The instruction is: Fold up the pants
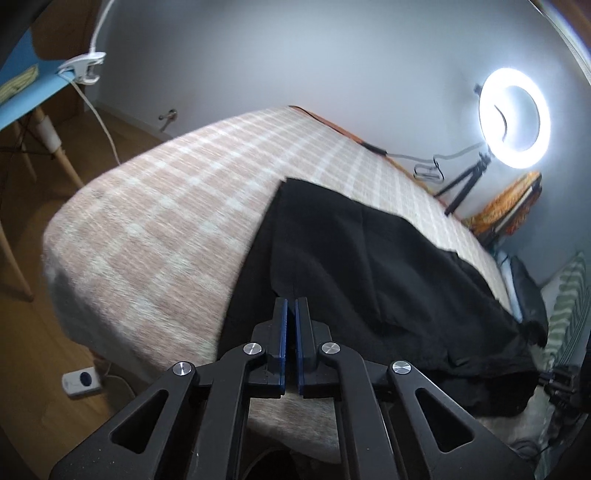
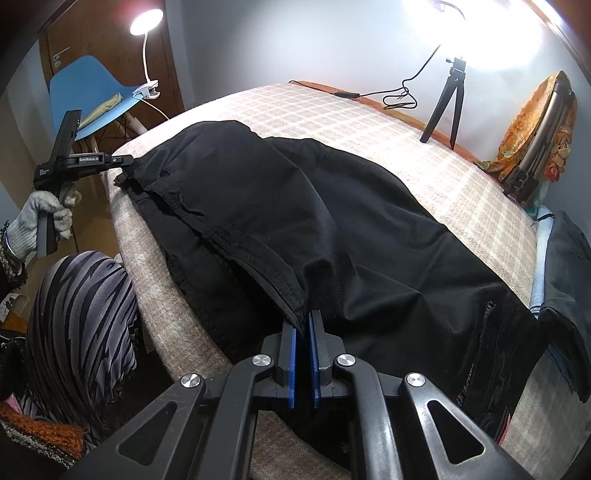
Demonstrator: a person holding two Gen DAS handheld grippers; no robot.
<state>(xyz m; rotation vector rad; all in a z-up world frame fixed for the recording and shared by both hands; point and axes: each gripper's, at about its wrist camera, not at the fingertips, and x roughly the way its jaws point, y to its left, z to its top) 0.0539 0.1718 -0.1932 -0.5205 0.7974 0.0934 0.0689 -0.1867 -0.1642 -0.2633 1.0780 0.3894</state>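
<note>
The black pants (image 2: pixel 280 218) lie spread across the near half of a bed with a pink and cream checked cover (image 2: pixel 424 155), running in the right wrist view from the middle left of the frame down to the lower right, with part of the cloth folded over itself so that a stitched hem edge runs diagonally toward the bottom centre. The right gripper (image 2: pixel 302 317) sits at the bottom centre of that view with its blue-padded jaws drawn nearly together, and a fold of the pants' hem comes down right to the tips and appears pinched between them. At the middle left of the same view the left gripper (image 2: pixel 125 164), held in a hand wearing a grey knitted glove (image 2: pixel 40 218), meets the far end of the pants at the bed's edge, its tip buried in a bunched corner of the cloth. In the left wrist view the left gripper (image 1: pixel 291 301) fills the bottom centre, jaws almost closed with only a thin slit between the blue pads, and the pants (image 1: pixel 369 266) begin right at the tips and spread away to the right and upward, black cloth seemingly caught between the pads. A lit ring light (image 1: pixel 514 118) on a small tripod stands at the upper right, and a blue chair (image 2: pixel 88 92) with a clip lamp (image 2: pixel 147 26) stands at the upper left beyond the bed.
</note>
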